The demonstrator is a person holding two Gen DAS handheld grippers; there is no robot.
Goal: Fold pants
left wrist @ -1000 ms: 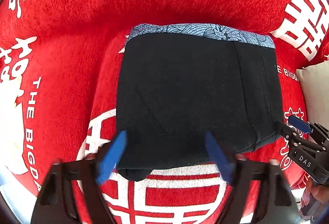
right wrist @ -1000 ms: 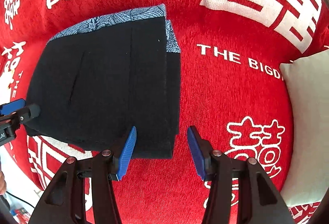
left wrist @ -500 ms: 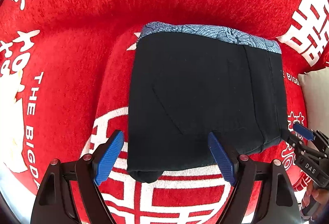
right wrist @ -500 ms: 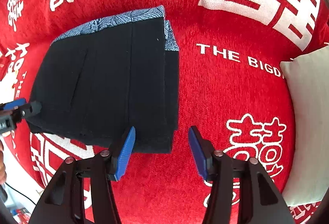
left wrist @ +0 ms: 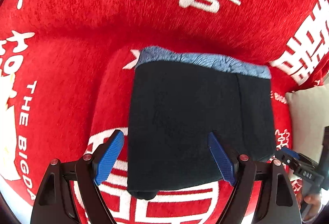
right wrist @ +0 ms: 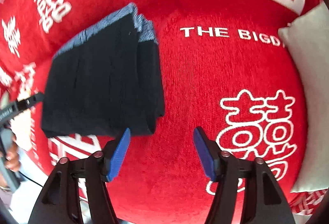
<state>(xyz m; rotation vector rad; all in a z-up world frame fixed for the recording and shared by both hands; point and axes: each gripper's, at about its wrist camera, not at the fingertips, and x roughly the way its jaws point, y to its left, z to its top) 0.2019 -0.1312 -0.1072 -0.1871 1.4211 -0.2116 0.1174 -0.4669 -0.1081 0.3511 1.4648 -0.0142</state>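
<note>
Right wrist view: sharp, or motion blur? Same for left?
Right wrist view: folded pants smeared, blue waistband streaked, white lettering soft; its own claw crisp. Left wrist view: milder blur on waistband and cloth print. Both: strong fisheye bending, dark corners.

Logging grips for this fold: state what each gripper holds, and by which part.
Nothing is held. The left gripper stands open over the folded pants; the right gripper is opening beside them over the red cover.
</note>
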